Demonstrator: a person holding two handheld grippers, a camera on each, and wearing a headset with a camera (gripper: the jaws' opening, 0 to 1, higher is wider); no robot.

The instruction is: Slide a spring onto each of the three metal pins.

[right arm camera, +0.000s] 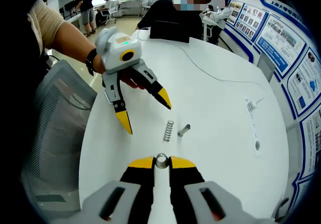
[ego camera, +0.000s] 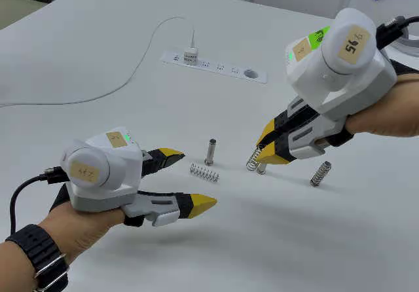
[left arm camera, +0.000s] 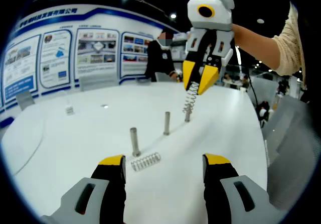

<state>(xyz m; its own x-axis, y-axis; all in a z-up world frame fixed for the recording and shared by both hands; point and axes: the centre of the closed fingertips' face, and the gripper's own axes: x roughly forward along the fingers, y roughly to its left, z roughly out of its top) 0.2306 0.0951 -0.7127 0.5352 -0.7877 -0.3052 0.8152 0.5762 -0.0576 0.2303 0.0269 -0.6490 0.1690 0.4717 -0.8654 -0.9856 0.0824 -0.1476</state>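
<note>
Now: right gripper (ego camera: pixel 262 153) clamps tilted spring (ego camera: pixel 253 160) at pin (ego camera: pixel 261 169); misalignment may jam it. Left gripper (ego camera: pixel 196 177) wide, empty.

Third pin (ego camera: pixel 262 169) mostly hidden behind right tool (ego camera: pixel 260 153) in head view, cable (ego camera: pixel 85 99) cut by left edge

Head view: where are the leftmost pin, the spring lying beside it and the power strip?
leftmost pin (ego camera: pixel 210 150), head view, its shaft.
spring beside it (ego camera: pixel 203 172), head view, middle coils.
power strip (ego camera: pixel 216 67), head view, top face.
</note>
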